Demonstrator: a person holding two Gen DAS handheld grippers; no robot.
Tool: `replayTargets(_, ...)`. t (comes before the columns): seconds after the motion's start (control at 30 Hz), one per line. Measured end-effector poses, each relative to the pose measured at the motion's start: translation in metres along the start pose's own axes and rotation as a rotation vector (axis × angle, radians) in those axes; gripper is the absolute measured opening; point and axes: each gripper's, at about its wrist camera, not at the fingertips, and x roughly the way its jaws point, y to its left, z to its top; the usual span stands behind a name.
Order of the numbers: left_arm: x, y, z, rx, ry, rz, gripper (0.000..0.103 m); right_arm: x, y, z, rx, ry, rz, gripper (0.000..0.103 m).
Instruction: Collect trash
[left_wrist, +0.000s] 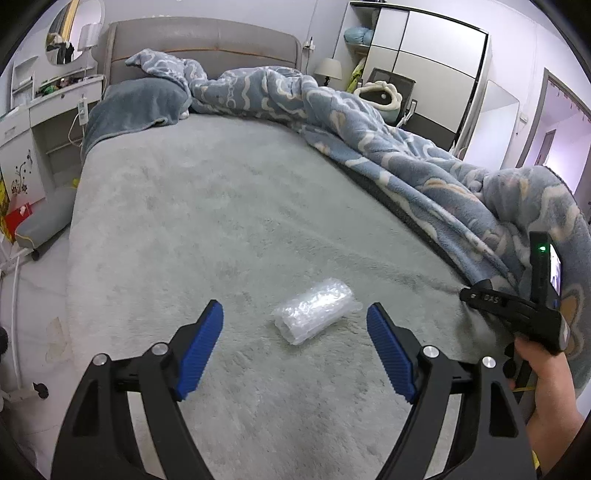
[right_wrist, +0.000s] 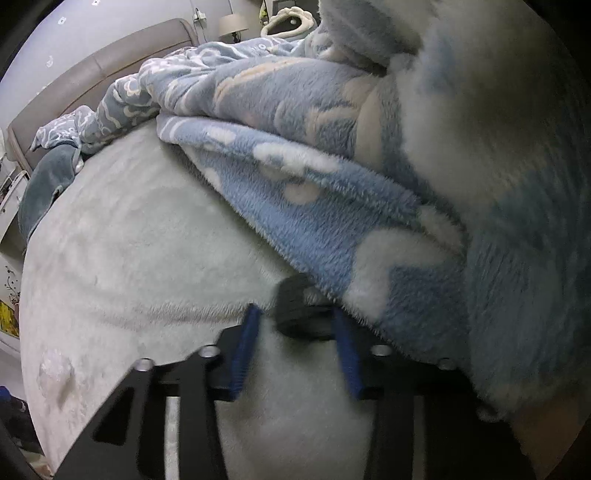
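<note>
A clear bubble-wrap packet (left_wrist: 316, 309) lies on the grey-green bed cover (left_wrist: 221, 221), just ahead of my left gripper (left_wrist: 295, 314), which is open and empty with its blue pads either side of the packet. The packet also shows at the far left of the right wrist view (right_wrist: 55, 371). My right gripper (right_wrist: 295, 325) is partly open around a dark blurred object (right_wrist: 295, 310) at the edge of the blue cloud-pattern blanket (right_wrist: 314, 206); whether the pads touch it I cannot tell. The right gripper's body (left_wrist: 517, 306) shows at the right of the left wrist view against the blanket.
The blue blanket (left_wrist: 388, 140) is heaped along the bed's right side up to the grey headboard (left_wrist: 203, 40). A grey pillow (left_wrist: 136, 107) lies at the head. A white dresser (left_wrist: 44, 122) stands left of the bed, a wardrobe (left_wrist: 424, 62) at the back right.
</note>
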Motion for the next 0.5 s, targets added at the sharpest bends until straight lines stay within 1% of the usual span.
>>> replayTargets(0.2, 0.008, 0.002, 0.001, -0.02, 0.008, -0.007, 0.082, -0.006, 0.013, 0.001, -0.087, -0.02, 0.054, 0.027)
replayTargets(0.27, 0.01, 0.002, 0.002, -0.02, 0.008, -0.008, 0.082, -0.009, 0.021, 0.002, -0.117, -0.024, 0.098, 0.026)
replayTargets(0.37, 0.012, 0.002, 0.001, -0.022, 0.013, -0.008, 0.082, -0.014, 0.028, 0.002, -0.142, -0.031, 0.142, 0.026)
replayTargets(0.47, 0.019, 0.0, 0.0, -0.028, 0.031, -0.009, 0.085, -0.016, 0.037, 0.002, -0.142, -0.018, 0.207, 0.026)
replayTargets(0.5, 0.021, -0.001, 0.0, -0.027, 0.038, -0.004, 0.087, -0.017, 0.039, 0.002, -0.145, -0.017, 0.214, 0.026)
